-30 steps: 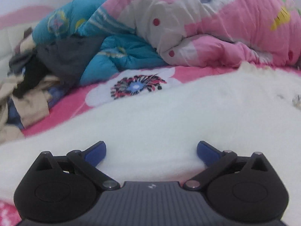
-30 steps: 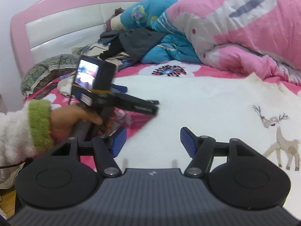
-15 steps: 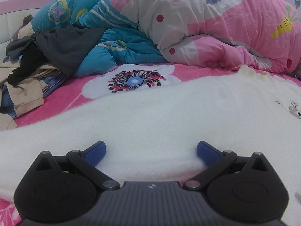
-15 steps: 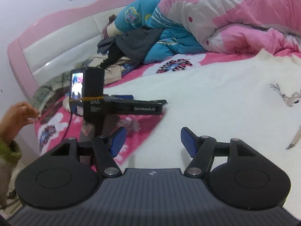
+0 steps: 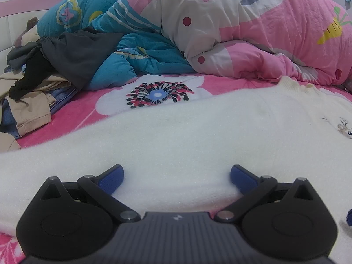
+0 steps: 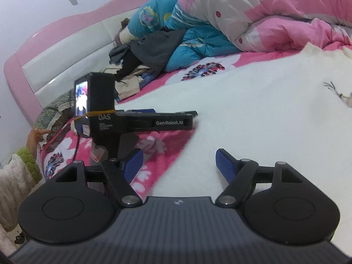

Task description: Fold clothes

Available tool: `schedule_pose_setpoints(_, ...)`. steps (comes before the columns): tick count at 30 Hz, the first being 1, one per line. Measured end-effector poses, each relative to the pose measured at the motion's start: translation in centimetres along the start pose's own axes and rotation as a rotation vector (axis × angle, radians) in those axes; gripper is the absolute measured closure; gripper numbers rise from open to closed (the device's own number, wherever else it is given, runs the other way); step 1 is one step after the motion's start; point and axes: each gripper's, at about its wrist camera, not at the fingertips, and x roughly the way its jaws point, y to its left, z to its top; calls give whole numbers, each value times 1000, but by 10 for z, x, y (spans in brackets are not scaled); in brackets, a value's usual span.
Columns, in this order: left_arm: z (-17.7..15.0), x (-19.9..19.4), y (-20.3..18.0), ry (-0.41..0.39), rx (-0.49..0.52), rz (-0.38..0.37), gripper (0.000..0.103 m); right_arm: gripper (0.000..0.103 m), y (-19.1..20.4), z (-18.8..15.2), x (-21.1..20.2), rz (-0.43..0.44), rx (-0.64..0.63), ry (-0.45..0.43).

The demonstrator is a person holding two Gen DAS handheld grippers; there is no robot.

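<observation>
A white fluffy sweater [image 5: 198, 132] with a small deer pattern [image 5: 344, 129] lies spread flat on the pink flowered bed; it also shows in the right wrist view [image 6: 264, 110]. My left gripper [image 5: 177, 177] is open and empty, low over the sweater's near edge. My right gripper [image 6: 179, 161] is open and empty, over the sweater's left edge. The left gripper's body [image 6: 140, 121] shows in the right wrist view, standing on the bed at the sweater's edge; the hand [image 6: 35, 136] is apart from it.
A pile of dark and beige clothes [image 5: 39, 72] lies at the back left by the pink headboard [image 6: 66, 50]. A blue quilt [image 5: 136, 52] and a pink quilt [image 5: 264, 33] are heaped along the back. The bed's left edge [image 6: 44, 169] is near.
The hand has let go of the left gripper, which now stands by itself. The left view has settled and tilted up. The right gripper has swung left and lower.
</observation>
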Motion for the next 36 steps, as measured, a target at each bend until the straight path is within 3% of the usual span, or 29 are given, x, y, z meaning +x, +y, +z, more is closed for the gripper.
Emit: schedule_pose_setpoints(36,-1,0,0,-1,0,-1,0,23,-5,-8,8,-6,10,30)
